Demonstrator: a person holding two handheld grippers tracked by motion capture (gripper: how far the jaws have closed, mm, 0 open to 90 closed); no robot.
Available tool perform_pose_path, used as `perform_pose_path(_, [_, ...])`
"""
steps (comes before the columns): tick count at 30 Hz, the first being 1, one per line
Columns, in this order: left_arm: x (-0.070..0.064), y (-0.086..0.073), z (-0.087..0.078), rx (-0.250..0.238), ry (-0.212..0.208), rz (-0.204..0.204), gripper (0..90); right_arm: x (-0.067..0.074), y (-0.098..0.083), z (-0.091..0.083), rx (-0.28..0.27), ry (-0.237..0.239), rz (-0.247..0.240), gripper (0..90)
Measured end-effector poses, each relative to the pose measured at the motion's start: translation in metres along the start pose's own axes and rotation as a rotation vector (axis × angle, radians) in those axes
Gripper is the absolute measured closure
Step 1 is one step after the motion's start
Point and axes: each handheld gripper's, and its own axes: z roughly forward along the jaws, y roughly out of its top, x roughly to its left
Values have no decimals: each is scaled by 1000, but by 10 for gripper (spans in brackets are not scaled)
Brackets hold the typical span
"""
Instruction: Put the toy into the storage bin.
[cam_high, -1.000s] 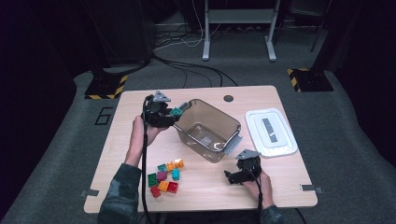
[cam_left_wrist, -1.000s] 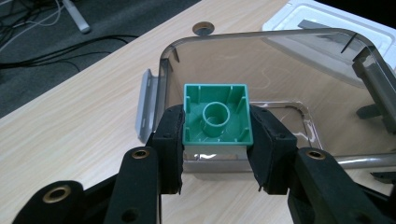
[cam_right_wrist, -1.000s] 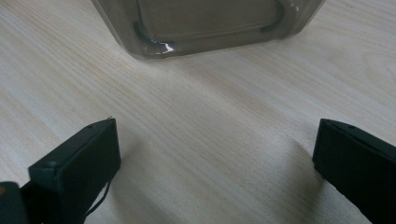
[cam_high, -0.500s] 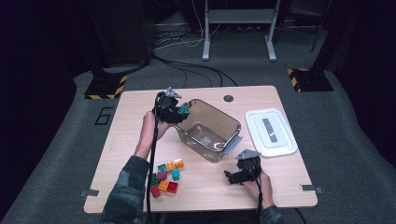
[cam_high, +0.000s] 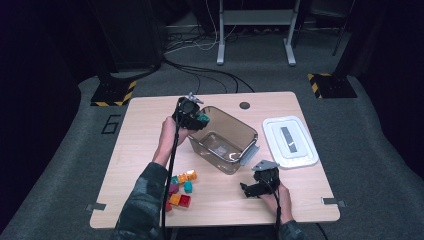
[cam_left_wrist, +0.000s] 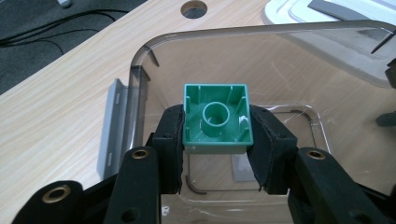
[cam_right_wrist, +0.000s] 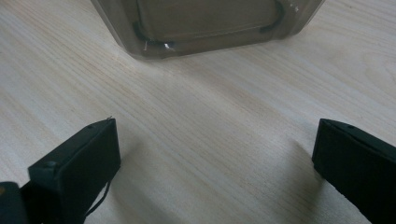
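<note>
My left gripper is shut on a green toy brick, whose hollow underside faces the camera. It hangs just over the far-left rim of the clear plastic bin, and the bin holds nothing. My right gripper rests low on the table in front of the bin, jaws wide apart with only bare wood between them. A cluster of several coloured bricks lies at the front left of the table.
The bin's white lid lies flat on the table to the right of the bin. A round cable hole sits near the table's far edge. Cables and stand feet lie on the floor beyond the table.
My left gripper has carried the green brick to the right, from beside the bin to above its rim, and sunk a little. The right gripper has kept still.
</note>
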Motion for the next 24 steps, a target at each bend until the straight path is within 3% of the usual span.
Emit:
perform_pose_path(8, [-3,4,8,20,1,-6,570,0,0,0,-1,-1,3,3])
perform_pose_path(11, [-2,4,9,14,-6,-16,431,0,0,0,-1,-1,3,3])
perform_pose_path(13, [-3,3,8,14,2,-21,395,0,0,0,-1,-1,3,3])
perform_pose_path(15, [-3,2,3,2,-3,-27,286,0,0,0,-1,-1,3,4])
perform_pose_path(18, [-4,-3,-5,-22,5,-36,214,0,0,0,1,2,-2,4])
perform_pose_path(24, [-2,-17,-27,-53,14,-33,154,0,0,0,3,2,-5,3])
